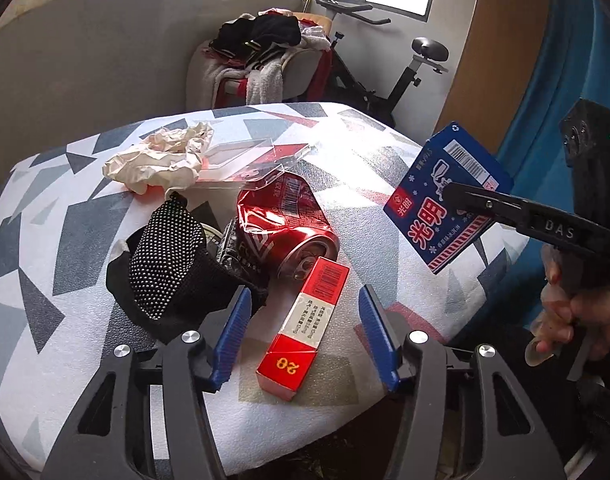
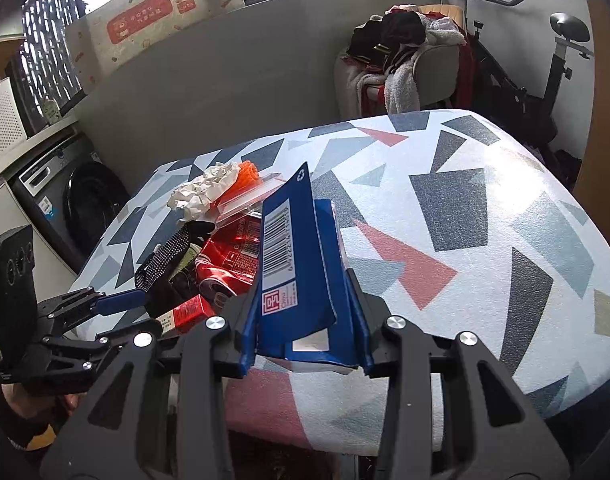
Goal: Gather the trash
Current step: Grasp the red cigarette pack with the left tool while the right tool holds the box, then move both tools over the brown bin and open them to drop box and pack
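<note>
Carton (image 2: 301, 264), flattened blue cardboard, barcoded

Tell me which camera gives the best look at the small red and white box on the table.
The left wrist view: the red and white box lies in full between the left claw fingers, untouched, barcode and printed face showing. The right wrist view shows only one end of it, partly hidden behind both claws.

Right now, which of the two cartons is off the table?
The blue carton, clamped in the right gripper and held in the air. The red box lies flat on the table, between the left gripper's open jaws.
</note>
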### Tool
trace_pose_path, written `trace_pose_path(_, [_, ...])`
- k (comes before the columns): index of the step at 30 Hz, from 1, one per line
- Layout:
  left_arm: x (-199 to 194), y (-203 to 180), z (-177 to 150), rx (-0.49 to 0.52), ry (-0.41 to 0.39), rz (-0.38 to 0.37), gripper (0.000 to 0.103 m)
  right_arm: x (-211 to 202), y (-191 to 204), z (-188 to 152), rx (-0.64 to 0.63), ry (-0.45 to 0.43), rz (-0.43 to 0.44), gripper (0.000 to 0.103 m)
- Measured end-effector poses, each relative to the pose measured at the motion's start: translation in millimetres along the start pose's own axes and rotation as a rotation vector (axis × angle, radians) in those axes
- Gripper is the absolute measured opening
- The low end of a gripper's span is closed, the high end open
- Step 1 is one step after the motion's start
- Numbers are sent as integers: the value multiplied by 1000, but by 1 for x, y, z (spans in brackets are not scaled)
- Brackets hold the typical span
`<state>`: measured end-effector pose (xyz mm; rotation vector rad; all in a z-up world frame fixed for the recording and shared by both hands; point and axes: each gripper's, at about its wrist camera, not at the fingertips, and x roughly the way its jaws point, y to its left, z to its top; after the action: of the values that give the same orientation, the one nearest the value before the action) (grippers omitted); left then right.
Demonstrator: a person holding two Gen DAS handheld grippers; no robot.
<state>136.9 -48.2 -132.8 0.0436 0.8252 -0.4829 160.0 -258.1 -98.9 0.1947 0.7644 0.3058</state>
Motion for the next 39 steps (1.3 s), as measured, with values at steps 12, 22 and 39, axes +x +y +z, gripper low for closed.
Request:
trace_pose_path(12, [46,-13,1,93,136,43,22,-21,-10,-13,-11,-25,-5,40])
trace_pose_path(22, [-18,-15,-15,39,28,13,22,-27,9,-29,-67,-5,55,40])
trace_pose_path(39, [-106,-14,-104,-66,-69,-37,22,-34,51,-82,-210,115,290,40])
